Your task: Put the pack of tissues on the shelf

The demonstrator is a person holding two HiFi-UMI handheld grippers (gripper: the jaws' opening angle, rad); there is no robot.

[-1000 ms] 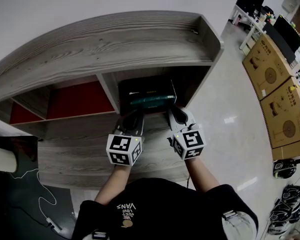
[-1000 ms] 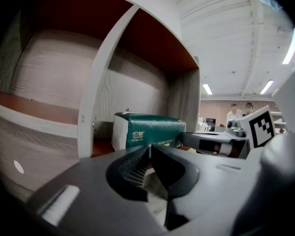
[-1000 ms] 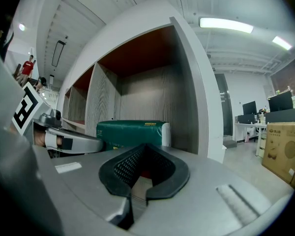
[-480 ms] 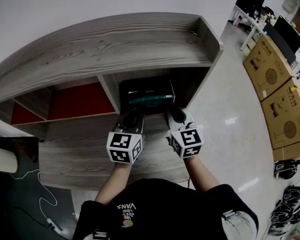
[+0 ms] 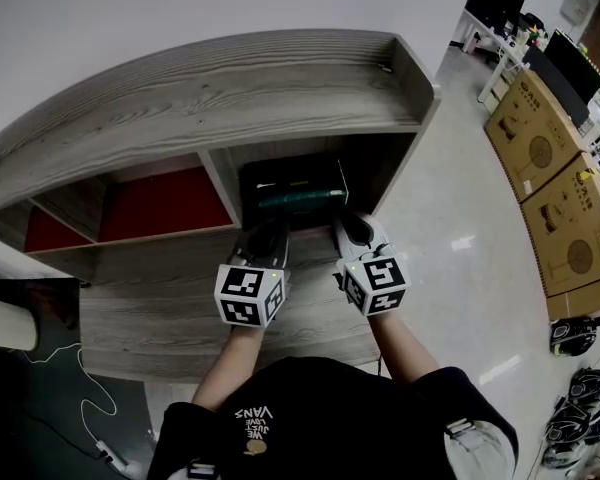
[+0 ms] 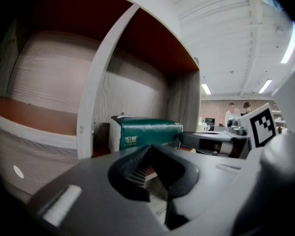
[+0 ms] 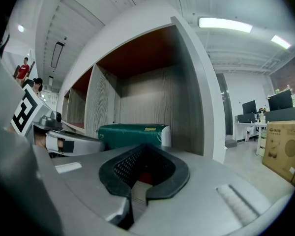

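- a grey wood-grain shelf unit [image 5: 230, 88] seen from steeply above, against a white wall.
- a green pack of tissues [image 5: 298, 200] lies inside its dark right-hand compartment.
- the left gripper [image 5: 268, 233] and right gripper [image 5: 348, 228] are side by side just in front of that compartment.
- cardboard boxes [image 5: 545, 168] stand on the shiny floor at far right.

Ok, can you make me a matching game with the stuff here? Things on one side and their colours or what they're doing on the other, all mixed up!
Things:
1. pack of tissues
2. shelf
3. cardboard boxes
4. left gripper

Descriptions:
a. brown, on the floor off to the right
b. green, lying inside a compartment
c. jaws together, holding nothing
d. grey wood grain

Pairs: 1-b, 2-d, 3-a, 4-c
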